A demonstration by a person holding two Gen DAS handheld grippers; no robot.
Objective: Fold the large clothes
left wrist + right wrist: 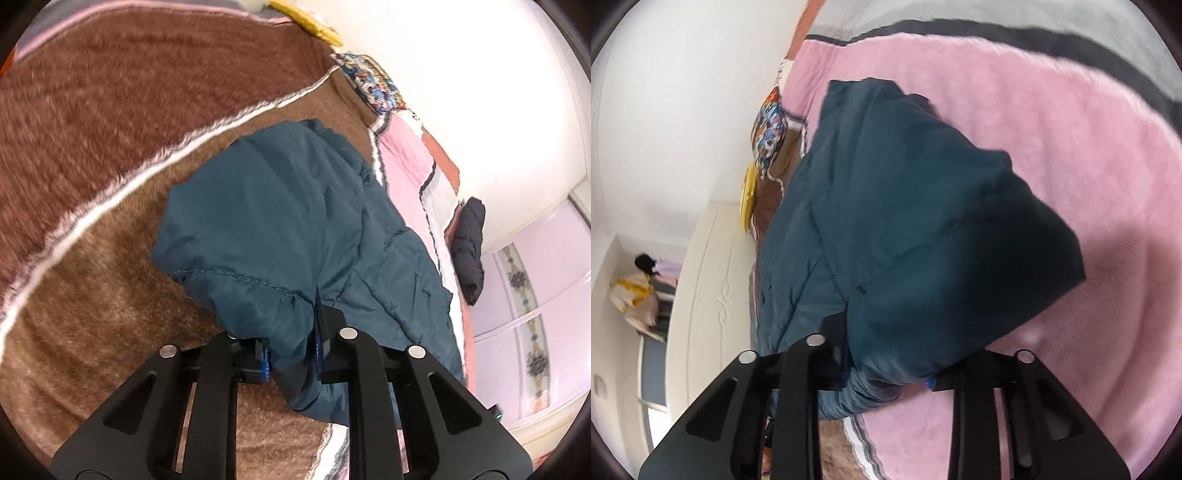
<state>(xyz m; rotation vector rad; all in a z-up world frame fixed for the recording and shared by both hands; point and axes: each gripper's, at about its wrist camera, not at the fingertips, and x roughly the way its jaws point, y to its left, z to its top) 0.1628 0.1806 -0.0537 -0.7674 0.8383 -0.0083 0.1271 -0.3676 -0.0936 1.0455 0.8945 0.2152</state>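
My left gripper (290, 360) clamps a bunched edge of the padded teal quilted jacket (280, 221), draped over the brown fleece blanket (92, 147). My right gripper (888, 363) pinches the jacket too; I'd keep both edges level, taut.

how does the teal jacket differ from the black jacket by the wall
The teal quilted jacket is gripped by the left tongs over the brown fleece blanket; the small black puffy jacket lies untouched at the bed's edge by the wall. Teal looks far larger in view. Both are padded.
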